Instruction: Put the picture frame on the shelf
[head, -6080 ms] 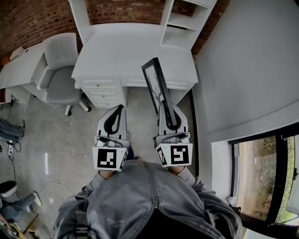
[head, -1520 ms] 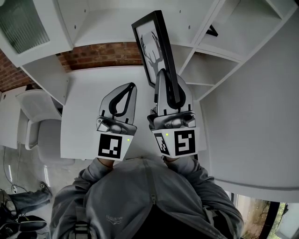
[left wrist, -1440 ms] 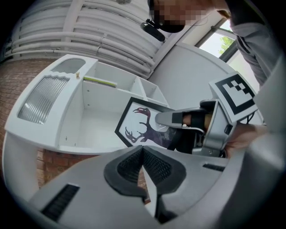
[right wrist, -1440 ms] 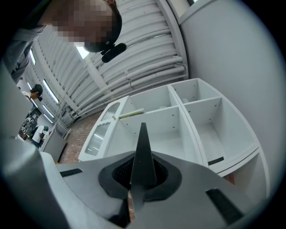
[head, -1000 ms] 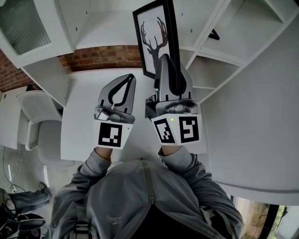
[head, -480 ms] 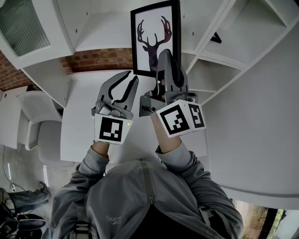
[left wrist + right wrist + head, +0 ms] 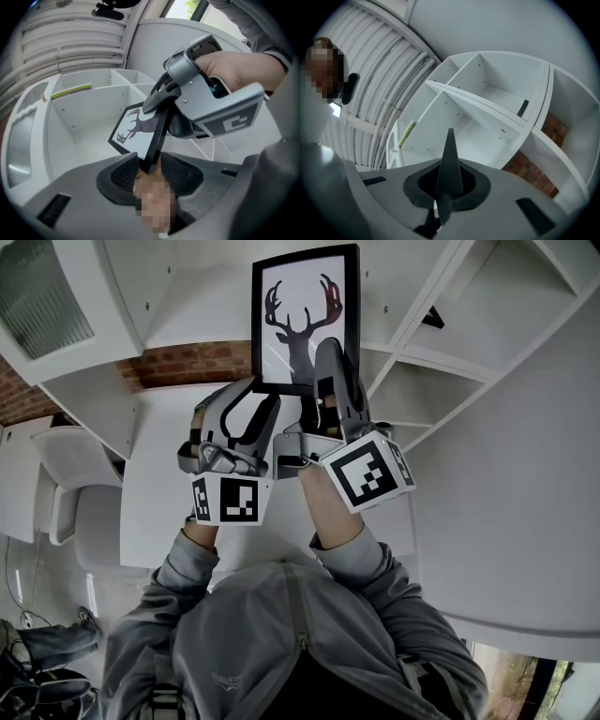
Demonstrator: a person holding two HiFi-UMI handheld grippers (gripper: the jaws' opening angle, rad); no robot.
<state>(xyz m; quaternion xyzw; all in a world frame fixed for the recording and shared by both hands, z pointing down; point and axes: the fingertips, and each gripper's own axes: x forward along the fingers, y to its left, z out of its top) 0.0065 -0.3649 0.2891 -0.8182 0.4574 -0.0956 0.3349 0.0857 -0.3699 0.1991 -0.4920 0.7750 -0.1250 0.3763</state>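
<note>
— What's different from a moment ago?
— The picture frame [image 7: 305, 320] was edge-on to the head view. Now its pictured side faces that view squarely, and it sits higher, in front of the white shelf [image 7: 412, 381]. My left gripper [image 7: 251, 399] hung shut beside it before and has now come up to the frame's lower left corner.

— Where is the frame against your jaws?
— Its bottom edge runs into my right gripper [image 7: 328, 367], whose own view shows it as a thin dark blade rising between the jaws. The lower corner dips between my left jaws, above the bench [image 7: 150, 479].

— And the jaws themselves?
— The right jaws are clamped on that bottom edge and hold the frame upright in the air. The left jaws are opening, already wide. The corner sits between the pads with a gap on each side, so they grip nothing.
</note>
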